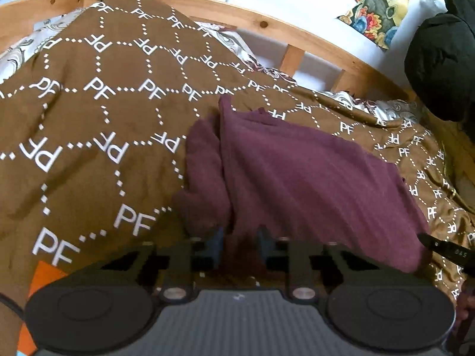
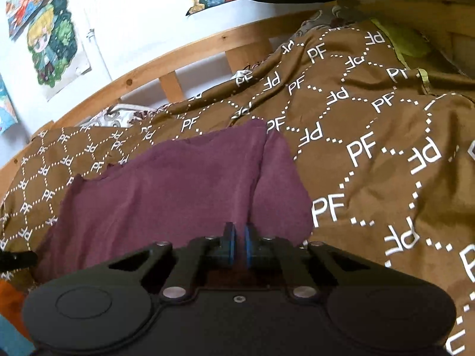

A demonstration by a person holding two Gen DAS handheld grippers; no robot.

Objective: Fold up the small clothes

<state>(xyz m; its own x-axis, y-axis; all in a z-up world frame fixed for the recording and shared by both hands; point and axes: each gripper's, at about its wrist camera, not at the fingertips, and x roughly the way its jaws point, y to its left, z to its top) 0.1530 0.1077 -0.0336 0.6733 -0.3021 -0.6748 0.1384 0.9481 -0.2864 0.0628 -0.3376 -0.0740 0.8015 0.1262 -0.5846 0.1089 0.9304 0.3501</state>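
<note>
While the maroon garment (image 1: 297, 178) lies spread on the brown blanket (image 1: 89, 124) printed with white "PF" letters and dotted hexagons, I hold its near edge at two places. My left fingers (image 1: 239, 241) are drawn in close, with a fold of the maroon cloth bunched between the blue pads (image 1: 215, 241), so they are clamped on the fabric. In the left wrist view the cloth runs away from that grip toward the wooden bed rail (image 1: 267, 29), one thicker folded strip lying along its left side.

My right fingers (image 2: 240, 244) are pressed almost together, only a thin slit left between the blue pads (image 2: 230, 243), and the maroon garment (image 2: 166, 187) reaches right up to them. I cannot see the cloth inside that slit, yet the edge ends at the tips, so they look pinched on it. From this side the folded strip lies on the right of the garment.

The blanket covers the bed, and a patterned sheet (image 2: 118, 115) peeks out at its far edge below the rail (image 2: 166, 59). Cartoon pictures (image 2: 50, 44) hang on the white wall (image 2: 133, 14) behind. A dark bundle (image 1: 442, 56) sits at the right of the left wrist view.
</note>
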